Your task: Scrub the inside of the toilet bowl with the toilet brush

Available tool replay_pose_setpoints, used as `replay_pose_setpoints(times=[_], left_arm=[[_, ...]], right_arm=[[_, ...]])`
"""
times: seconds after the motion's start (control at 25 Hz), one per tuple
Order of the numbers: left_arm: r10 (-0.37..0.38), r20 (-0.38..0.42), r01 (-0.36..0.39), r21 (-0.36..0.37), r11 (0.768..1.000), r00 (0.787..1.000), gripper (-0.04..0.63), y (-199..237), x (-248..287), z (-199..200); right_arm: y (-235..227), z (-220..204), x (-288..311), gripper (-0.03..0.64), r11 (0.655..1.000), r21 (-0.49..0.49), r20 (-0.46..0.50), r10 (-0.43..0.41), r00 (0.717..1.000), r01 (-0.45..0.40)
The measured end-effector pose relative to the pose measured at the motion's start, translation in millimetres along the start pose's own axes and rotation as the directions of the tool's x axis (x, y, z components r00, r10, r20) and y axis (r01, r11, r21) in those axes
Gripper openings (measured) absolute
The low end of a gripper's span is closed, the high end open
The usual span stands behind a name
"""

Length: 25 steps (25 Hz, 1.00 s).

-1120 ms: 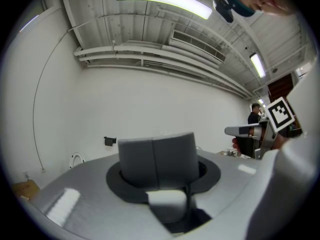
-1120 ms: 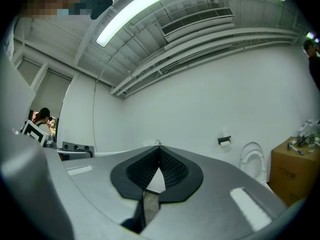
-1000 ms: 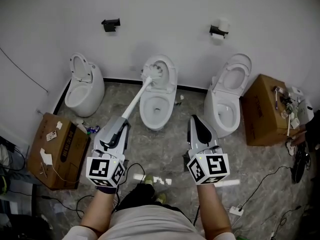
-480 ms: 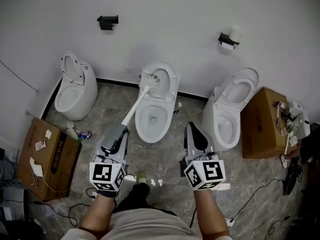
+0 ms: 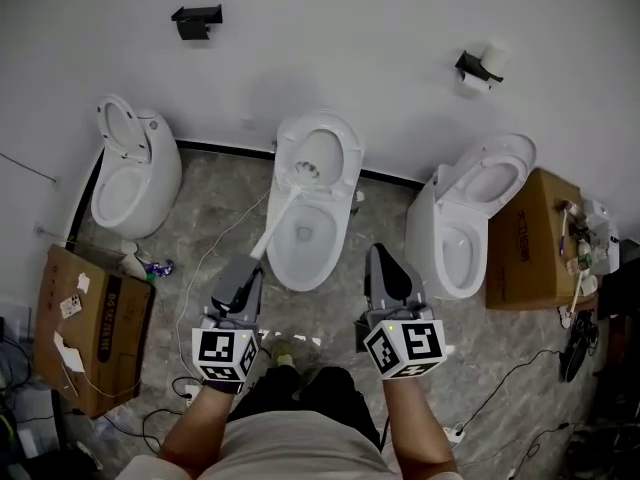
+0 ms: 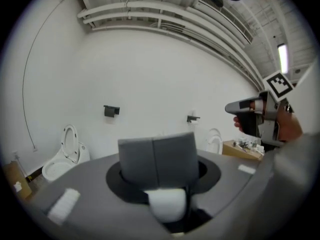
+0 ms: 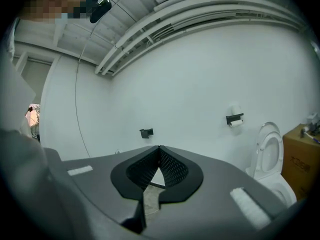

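The middle toilet (image 5: 343, 230) stands against the wall with its lid raised. A toilet brush has a long white handle (image 5: 275, 223), and its bristle head (image 5: 304, 173) is at the back of the bowl, just below the raised lid. My left gripper (image 5: 243, 270) is shut on the lower end of the handle. In the left gripper view the white handle end (image 6: 167, 205) sits behind the closed grey pads (image 6: 137, 160). My right gripper (image 5: 386, 260) hangs over the floor in front of the toilet, shut and empty, its jaws meeting at the tip (image 7: 159, 148).
A second toilet (image 5: 130, 178) stands to the left and a third (image 5: 470, 218) to the right. Cardboard boxes (image 5: 85, 318) (image 5: 530, 238) flank them. Cables and a power strip (image 5: 455, 433) lie on the stone floor. Paper holders (image 5: 197, 15) (image 5: 478, 66) hang on the wall.
The brush head has slid lower on the middle toilet, from the raised lid toward the bowl. The head view has shifted, so the toilets sit lower in frame.
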<state>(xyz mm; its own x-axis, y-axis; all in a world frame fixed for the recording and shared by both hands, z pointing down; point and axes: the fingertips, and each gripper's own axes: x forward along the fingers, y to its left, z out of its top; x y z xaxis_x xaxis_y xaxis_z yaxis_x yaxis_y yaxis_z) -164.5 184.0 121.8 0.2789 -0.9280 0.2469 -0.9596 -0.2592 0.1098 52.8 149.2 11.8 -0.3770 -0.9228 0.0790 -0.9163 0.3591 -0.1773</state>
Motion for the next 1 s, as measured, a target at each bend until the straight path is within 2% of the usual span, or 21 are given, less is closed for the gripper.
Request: replay_pose_setpoints(times=[0.2,0.44,0.6,0.76,0.88,1.0], left_arm=[[0.004,-0.096,-0.009,-0.049,0.999,0.995,0.163,1,37,-43],[0.066,-0.176,-0.080,-0.073,0.994,0.982,0.163,16,90,-82],[0.115,-0.239,-0.142,-0.099,0.985,0.964,0.163,16,117,-111],[0.171,-0.304,-0.218,-0.128,0.967,0.937,0.163,15,149,-144],[0.201,-0.333,-0.262,-0.150,0.953,0.921,0.163,14,171,-175],[0.203,-0.366,-0.284,-0.185,0.941,0.908,0.163,12,188,-222]], right_arm=[[-28,-25,40,0.014,0.999,0.034,-0.038,-0.002,0.999,0.004],[-69,-64,106,0.014,0.998,0.061,-0.100,0.020,0.995,-0.014],[-91,-82,153,0.014,0.996,0.050,-0.146,0.075,0.986,-0.068],[-115,-103,203,0.014,0.990,0.043,-0.188,0.140,0.972,-0.134],[-125,-133,227,0.014,0.986,0.044,-0.217,0.167,0.962,-0.161],[-126,-172,238,0.014,0.987,0.041,-0.238,0.161,0.958,-0.155]])
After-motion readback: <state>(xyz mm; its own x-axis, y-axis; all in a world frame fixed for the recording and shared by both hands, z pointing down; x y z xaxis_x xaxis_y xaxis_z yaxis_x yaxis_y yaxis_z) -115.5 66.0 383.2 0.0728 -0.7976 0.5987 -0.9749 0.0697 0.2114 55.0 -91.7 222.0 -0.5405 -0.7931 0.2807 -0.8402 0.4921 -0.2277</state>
